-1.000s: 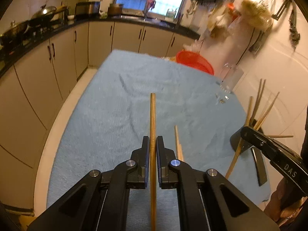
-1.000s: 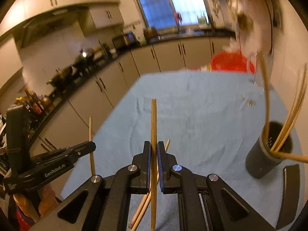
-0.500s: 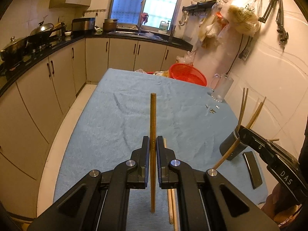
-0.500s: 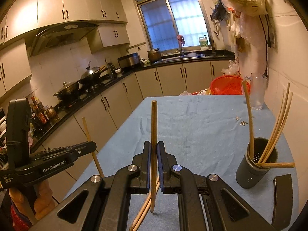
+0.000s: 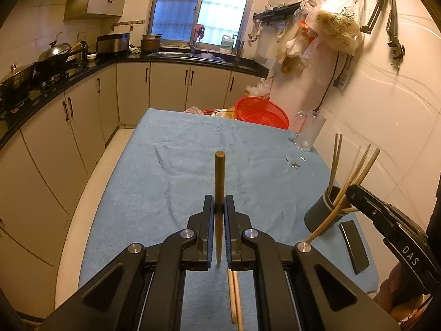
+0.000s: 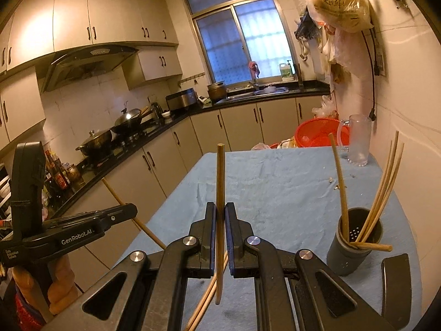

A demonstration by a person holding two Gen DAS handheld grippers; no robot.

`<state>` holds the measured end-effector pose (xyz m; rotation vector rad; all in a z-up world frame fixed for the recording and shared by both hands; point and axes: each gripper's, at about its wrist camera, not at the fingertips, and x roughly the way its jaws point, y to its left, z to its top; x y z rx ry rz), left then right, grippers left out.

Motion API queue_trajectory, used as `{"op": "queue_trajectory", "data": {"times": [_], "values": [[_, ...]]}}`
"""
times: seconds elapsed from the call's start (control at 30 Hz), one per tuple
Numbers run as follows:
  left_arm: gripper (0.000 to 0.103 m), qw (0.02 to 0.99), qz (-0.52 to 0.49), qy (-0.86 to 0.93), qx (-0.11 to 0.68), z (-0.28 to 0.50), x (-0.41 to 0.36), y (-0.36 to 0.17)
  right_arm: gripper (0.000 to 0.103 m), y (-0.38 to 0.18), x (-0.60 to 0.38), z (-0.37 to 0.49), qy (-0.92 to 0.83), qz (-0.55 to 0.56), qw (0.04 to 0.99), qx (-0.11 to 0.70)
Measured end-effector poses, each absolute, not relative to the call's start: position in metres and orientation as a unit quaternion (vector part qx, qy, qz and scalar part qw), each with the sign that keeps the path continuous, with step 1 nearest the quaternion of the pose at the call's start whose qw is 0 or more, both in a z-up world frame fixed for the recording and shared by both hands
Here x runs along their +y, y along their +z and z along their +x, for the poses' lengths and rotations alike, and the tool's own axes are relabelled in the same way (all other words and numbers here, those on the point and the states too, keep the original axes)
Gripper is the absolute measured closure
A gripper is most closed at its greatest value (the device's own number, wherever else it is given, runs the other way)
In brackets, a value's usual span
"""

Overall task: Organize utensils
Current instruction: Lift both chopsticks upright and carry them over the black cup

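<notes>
Pale wooden chopsticks [image 6: 381, 201] partly sorted: about 5 in dark grey perforated holder [image 6: 354, 244], 1 pinched upright in each closed claw, left gripper [image 5: 219, 212] and right gripper [image 6: 220, 215], 2 more [image 5: 235, 298] lying on blue cloth [image 5: 179, 171].

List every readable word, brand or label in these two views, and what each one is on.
"DAS": on the right gripper body, left wrist view.
"GenRobot.AI": on the left gripper body, right wrist view.
Small print lower on the left gripper: too small to read.
Printing on the hanging plastic bag: Chinese characters, too blurred to read.
Green bottle label: unreadable.
</notes>
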<state>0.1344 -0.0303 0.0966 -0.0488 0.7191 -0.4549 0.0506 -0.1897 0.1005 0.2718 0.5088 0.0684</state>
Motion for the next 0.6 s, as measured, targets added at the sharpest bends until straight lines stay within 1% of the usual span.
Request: {"op": "queue_trajectory", "data": {"times": [0.6], "values": [[0.097,0.909,-0.013,-0.247,0.334,0.124,-0.043,0.119,0.096,0.134,-0.209,0.023,0.019,0.14,0.968,0.206]]}}
